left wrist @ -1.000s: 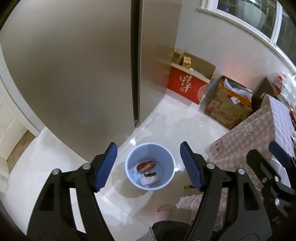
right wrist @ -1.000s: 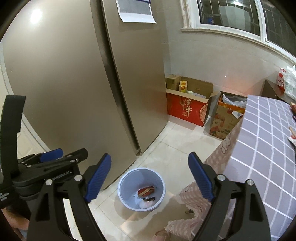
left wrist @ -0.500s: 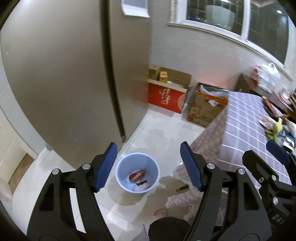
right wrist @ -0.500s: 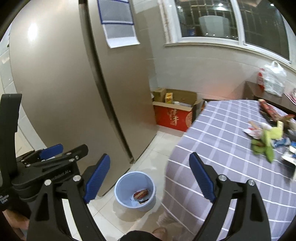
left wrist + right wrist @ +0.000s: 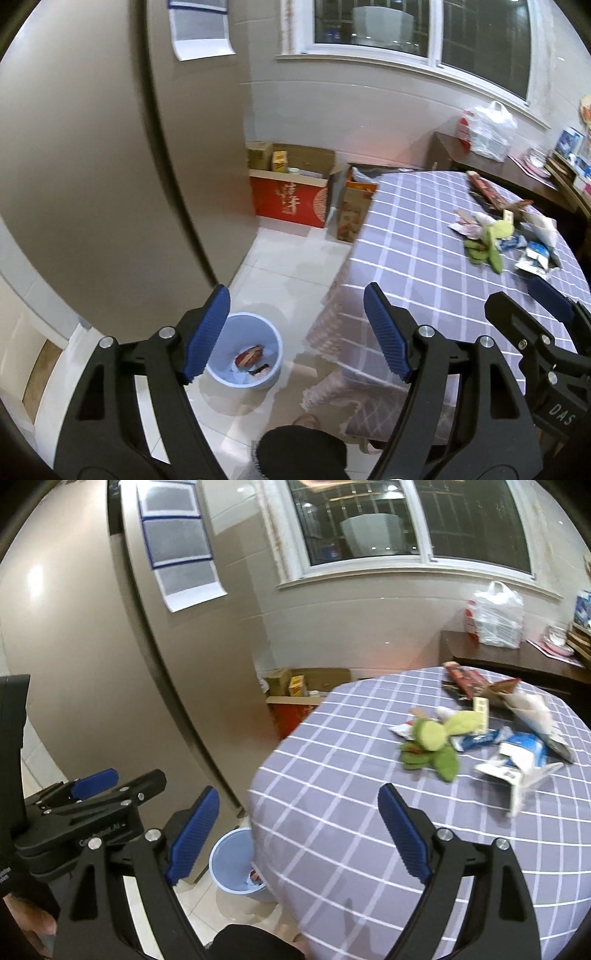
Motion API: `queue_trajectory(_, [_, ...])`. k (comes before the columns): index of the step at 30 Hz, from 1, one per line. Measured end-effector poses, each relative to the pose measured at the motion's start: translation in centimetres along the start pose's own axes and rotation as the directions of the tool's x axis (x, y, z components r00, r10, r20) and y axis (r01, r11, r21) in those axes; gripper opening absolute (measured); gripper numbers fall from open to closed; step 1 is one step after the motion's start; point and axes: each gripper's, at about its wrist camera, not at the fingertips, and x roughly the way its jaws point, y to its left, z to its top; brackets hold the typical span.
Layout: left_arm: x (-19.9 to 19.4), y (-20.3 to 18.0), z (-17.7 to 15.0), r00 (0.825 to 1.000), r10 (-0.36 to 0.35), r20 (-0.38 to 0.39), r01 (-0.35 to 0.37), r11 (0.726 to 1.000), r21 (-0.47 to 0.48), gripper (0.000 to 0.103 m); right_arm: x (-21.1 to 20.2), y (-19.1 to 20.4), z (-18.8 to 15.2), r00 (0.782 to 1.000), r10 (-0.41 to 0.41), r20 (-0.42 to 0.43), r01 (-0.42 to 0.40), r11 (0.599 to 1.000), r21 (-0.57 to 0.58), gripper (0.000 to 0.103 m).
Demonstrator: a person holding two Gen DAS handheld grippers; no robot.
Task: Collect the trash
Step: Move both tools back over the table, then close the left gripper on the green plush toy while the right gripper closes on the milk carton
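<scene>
A light blue trash bin (image 5: pixel 246 355) stands on the floor by the table, holding a red wrapper (image 5: pixel 249 355) and other scraps; the right wrist view shows it (image 5: pixel 232 864) partly hidden by the tablecloth. On the round checked table (image 5: pixel 369 812) lies a pile of trash: a green plush-like item (image 5: pixel 432 744), blue and white wrappers (image 5: pixel 517 753), a red packet (image 5: pixel 465 675). The pile also shows in the left wrist view (image 5: pixel 506 236). My left gripper (image 5: pixel 295 332) is open and empty above the floor. My right gripper (image 5: pixel 299 834) is open and empty over the table's near edge.
A tall beige fridge (image 5: pixel 110 166) stands at the left. Cardboard boxes (image 5: pixel 295 192) sit against the far wall under the window. A dark sideboard (image 5: pixel 517 661) with a white plastic bag (image 5: pixel 496 616) stands behind the table. White tiled floor (image 5: pixel 288 273) lies between fridge and table.
Both grippers have swung up and to the right, away from the bin. The table top and its trash pile have come into view. Both stay open and empty.
</scene>
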Motion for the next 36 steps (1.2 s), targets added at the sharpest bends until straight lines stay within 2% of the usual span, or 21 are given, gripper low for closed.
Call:
queue_trajectory(10, [1.1, -7.1, 1.2, 0.994, -0.101, -0.038, 0.103, 0.992, 0.071, 0.074, -1.9, -7.0, 0.0, 0.993, -0.115, 0.008, 0.115, 0.991, 0.064, 0.086])
queue_trajectory(16, [2.2, -11.4, 1.4, 0.982, -0.177, -0.062, 0.184, 0.975, 0.125, 0.077, -2.5, -11.0, -0.4, 0.982, -0.188, -0.009, 0.188, 0.977, 0.105, 0.086])
queue_trajectory(20, [3.6, -14.2, 1.6, 0.964, -0.248, -0.092, 0.259, 0.956, 0.141, 0.077, -2.7, -13.8, -0.8, 0.973, -0.228, -0.019, 0.229, 0.963, 0.143, 0.086])
queue_trajectory(26, [5.9, -18.0, 2.0, 0.955, -0.278, -0.106, 0.294, 0.937, 0.187, 0.077, -2.0, -17.0, -0.9, 0.966, -0.255, -0.048, 0.259, 0.947, 0.192, 0.086])
queue_trajectory(32, [8.7, -20.3, 3.5, 0.96, -0.263, -0.101, 0.279, 0.937, 0.212, 0.077, -0.7, -18.9, -0.4, 0.963, -0.262, -0.061, 0.269, 0.942, 0.203, 0.086])
queue_trajectory(36, [10.3, -21.5, 4.3, 0.955, -0.278, -0.104, 0.295, 0.93, 0.218, 0.077, 0.5, -19.9, 0.0, 0.965, -0.252, -0.08, 0.263, 0.939, 0.223, 0.086])
